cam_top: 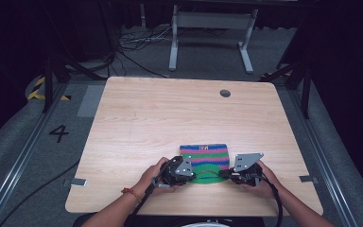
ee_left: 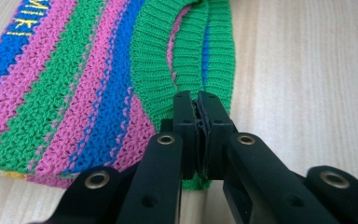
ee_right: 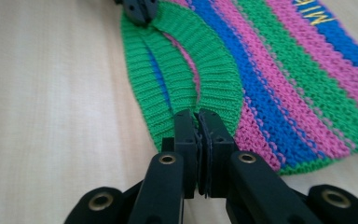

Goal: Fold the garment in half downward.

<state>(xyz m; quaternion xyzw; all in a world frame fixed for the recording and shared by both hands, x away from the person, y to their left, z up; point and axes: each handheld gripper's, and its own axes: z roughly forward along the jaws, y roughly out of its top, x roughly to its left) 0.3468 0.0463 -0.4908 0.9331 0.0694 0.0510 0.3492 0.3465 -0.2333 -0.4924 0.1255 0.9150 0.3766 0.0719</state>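
The striped knit hat lies flat near the table's near edge, its green ribbed cuff toward me, pinched at either end by my left gripper and right gripper.

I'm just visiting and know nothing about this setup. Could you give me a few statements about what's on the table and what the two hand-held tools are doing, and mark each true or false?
1. The left gripper has its jaws shut on the green band of the knit. True.
2. The right gripper hangs open above the table. False: its jaws are shut on the green band too.
3. The knit is striped pink, green and blue. True.
4. The knit lies at the far edge of the table. False: it lies near the person's edge.
5. The knit is plain, with no lettering. False: yellow letters show on a blue stripe.
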